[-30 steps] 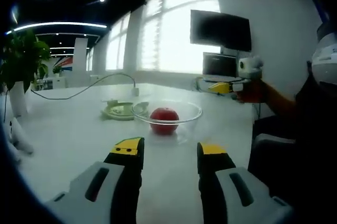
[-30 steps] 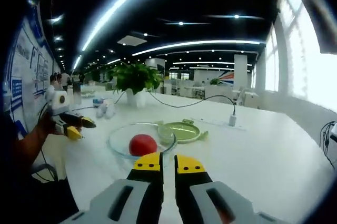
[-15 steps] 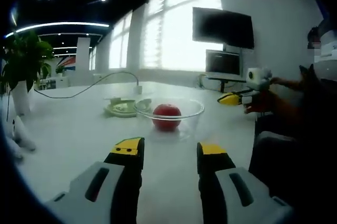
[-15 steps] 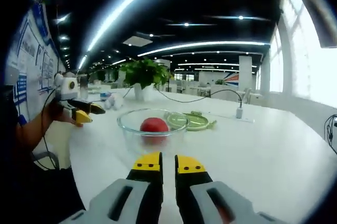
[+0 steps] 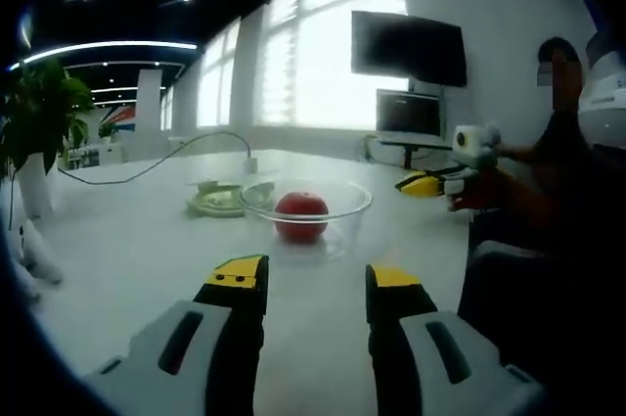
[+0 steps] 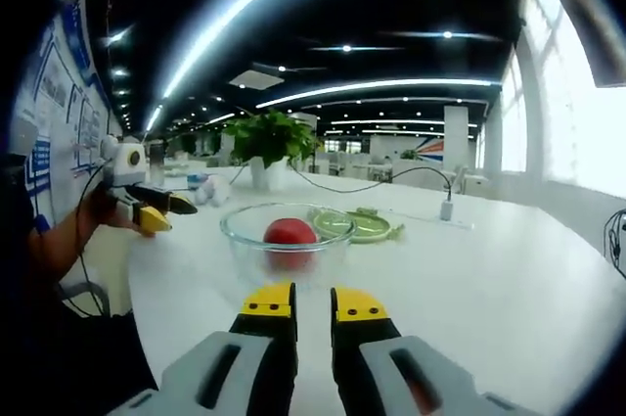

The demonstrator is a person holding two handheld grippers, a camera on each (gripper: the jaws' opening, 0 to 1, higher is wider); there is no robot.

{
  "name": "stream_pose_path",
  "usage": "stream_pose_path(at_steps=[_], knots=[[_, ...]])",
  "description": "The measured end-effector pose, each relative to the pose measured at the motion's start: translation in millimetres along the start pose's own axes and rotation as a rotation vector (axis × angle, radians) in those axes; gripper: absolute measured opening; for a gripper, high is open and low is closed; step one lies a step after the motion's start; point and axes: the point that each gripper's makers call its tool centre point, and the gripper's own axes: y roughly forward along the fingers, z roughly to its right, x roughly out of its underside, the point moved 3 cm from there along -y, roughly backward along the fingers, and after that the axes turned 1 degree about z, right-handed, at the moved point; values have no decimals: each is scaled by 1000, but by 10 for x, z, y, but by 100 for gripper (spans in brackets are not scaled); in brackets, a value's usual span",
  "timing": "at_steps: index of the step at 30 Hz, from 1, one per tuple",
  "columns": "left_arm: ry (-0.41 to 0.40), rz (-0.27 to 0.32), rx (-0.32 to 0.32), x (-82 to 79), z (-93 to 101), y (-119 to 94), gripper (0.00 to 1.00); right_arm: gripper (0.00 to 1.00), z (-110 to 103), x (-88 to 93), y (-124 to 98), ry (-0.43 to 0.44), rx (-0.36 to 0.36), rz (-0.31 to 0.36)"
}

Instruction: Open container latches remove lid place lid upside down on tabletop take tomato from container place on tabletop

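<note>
A clear glass container (image 5: pixel 337 203) stands uncovered on the white table, with a red tomato (image 5: pixel 300 215) inside it. Its green lid (image 5: pixel 220 202) lies flat on the table just behind. My left gripper (image 5: pixel 315 279) is open and empty, short of the container. From the right gripper view, the container (image 6: pixel 240 230), tomato (image 6: pixel 290 232) and lid (image 6: pixel 354 224) lie straight ahead. My right gripper (image 6: pixel 314 302) has its jaws almost together with nothing between them. Across the table I see the right gripper (image 5: pixel 416 184) in a hand, and the left gripper (image 6: pixel 156 210) open.
A potted plant (image 6: pixel 269 140) and small white items (image 6: pixel 203 191) stand at one end of the table. A cable (image 5: pixel 166 163) runs to a plug (image 6: pixel 446 208). Monitors (image 5: pixel 409 49) stand by the window. The person's body (image 5: pixel 558 240) is at the table's edge.
Both cameras shifted slightly; the right gripper view sank closer to table height. The container, tomato and lid stayed put. The right jaws parted a touch.
</note>
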Motion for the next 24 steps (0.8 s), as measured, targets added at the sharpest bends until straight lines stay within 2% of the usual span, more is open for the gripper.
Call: stream_pose_path(at_steps=[5, 7, 16, 20, 24], knots=[[21, -3, -1, -68, -8, 37, 39, 8, 29, -82, 19, -1, -4, 10], [31, -2, 3, -118, -13, 73, 39, 8, 33, -149, 42, -26, -9, 14], [97, -41, 62, -336, 19, 288, 39, 8, -5, -333, 225, -100, -60, 3], [141, -73, 84, -424, -3, 437, 39, 9, -42, -418, 368, -125, -100, -9], [185, -130, 149, -470, 11, 617, 40, 9, -77, -480, 553, -148, -143, -36]])
